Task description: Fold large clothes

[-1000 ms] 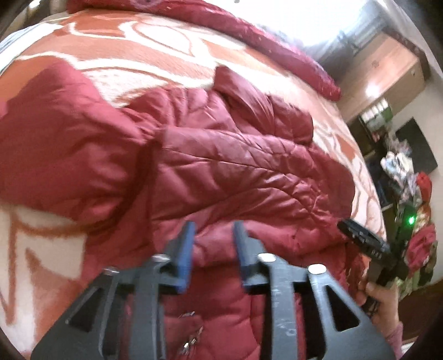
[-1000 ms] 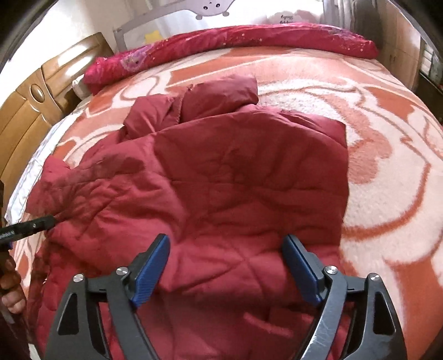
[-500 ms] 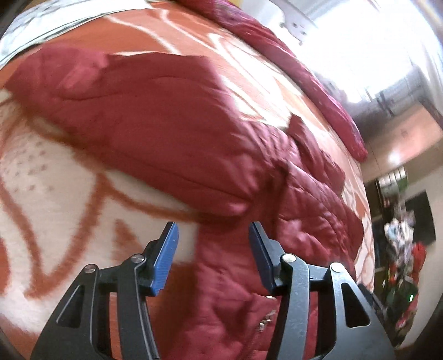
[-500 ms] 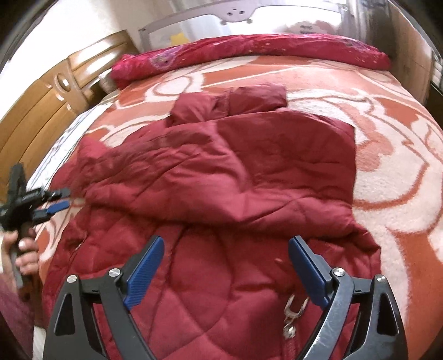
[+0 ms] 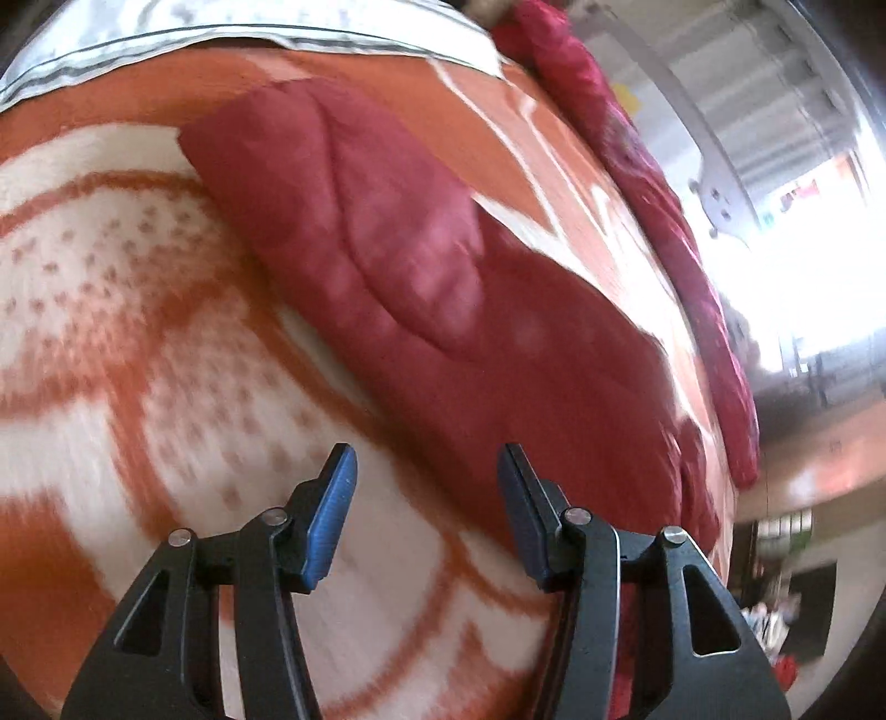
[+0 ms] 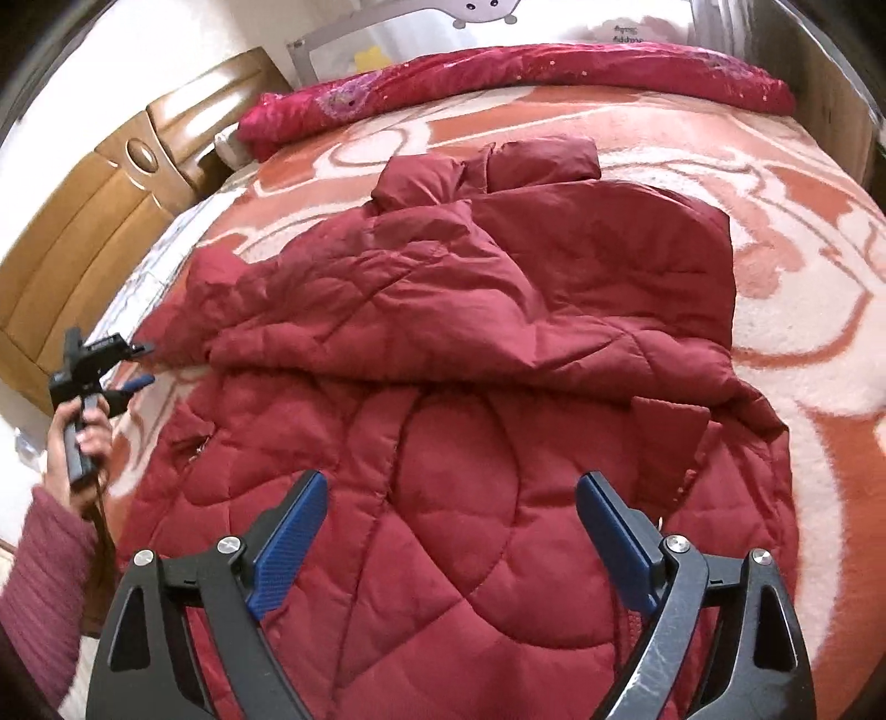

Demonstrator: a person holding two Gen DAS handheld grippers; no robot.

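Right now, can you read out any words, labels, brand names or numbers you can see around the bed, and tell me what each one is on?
White item behind the rolled red quilt, at the far edge of the bed: faint upside-down pink lettering, too small and washed out to read.
Left gripper, side of its black body: small white marking, too small to read.
Maroon quilted coat and orange-and-white blanket: no text visible.

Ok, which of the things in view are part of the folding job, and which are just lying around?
Job:
- dark red quilted coat, spread on the bed
- left gripper, open, empty
- right gripper, open, empty

Just there:
- orange-and-white blanket
- rolled red quilt at the far edge
- wooden headboard
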